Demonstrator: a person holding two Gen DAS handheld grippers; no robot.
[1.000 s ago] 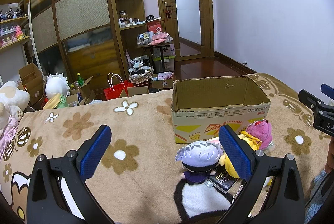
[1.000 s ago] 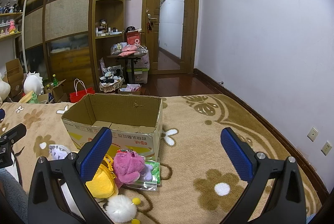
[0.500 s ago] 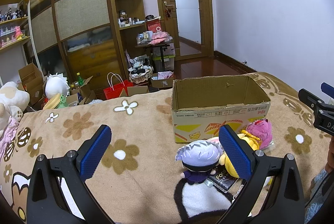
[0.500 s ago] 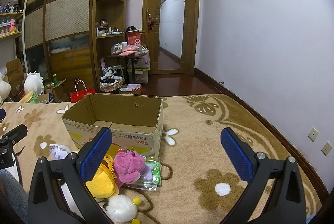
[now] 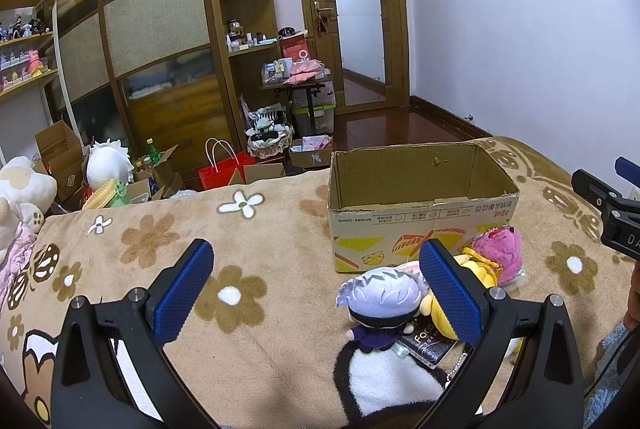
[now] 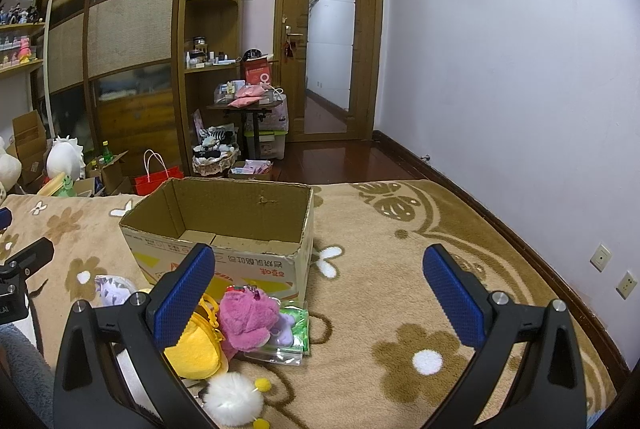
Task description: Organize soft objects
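Note:
An open, empty cardboard box stands on a brown flowered blanket. In front of it lie soft toys: a grey-haired doll, a yellow plush, a pink plush and a white pompom. My left gripper is open and empty, low over the blanket, with the doll by its right finger. My right gripper is open and empty, just in front of the box, with the yellow plush by its left finger.
A black packet and a clear bag lie among the toys. Past the blanket's far edge stand a red bag, boxes, a cluttered table and wardrobes. A white wall runs on the right.

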